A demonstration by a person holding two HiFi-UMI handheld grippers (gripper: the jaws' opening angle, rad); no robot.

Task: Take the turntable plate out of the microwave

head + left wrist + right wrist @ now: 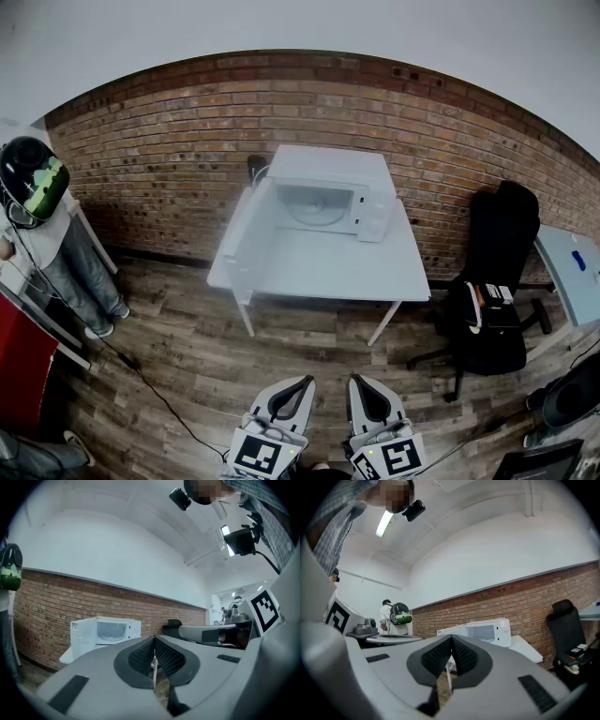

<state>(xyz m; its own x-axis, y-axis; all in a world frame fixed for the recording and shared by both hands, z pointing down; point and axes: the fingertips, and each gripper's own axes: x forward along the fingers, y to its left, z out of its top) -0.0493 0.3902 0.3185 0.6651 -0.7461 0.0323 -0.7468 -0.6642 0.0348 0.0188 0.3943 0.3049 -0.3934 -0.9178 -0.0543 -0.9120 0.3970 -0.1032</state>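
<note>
The round glass turntable plate lies inside the boxy white microwave, on the cavity floor as far as this small view lets one judge, and well apart from both grippers. The left hand-held gripper and the right hand-held gripper sit side by side at the bottom of the head view, pointing level toward the oven. Each gripper view shows its ribbed black pads pressed together at the tips with nothing held between them. The microwave's white door stands swung open to the left of the cavity. The oven rests toward the back of a white rectangular table set against a red brick wall. Between grippers and table lies wood-plank floor, crossed on the left by a thin black cable. A black office chair stands right of the table, and a person with a black-and-green backpack stands far left. Counted: one plate, one microwave, one table under it, one chair, two grippers.
</note>
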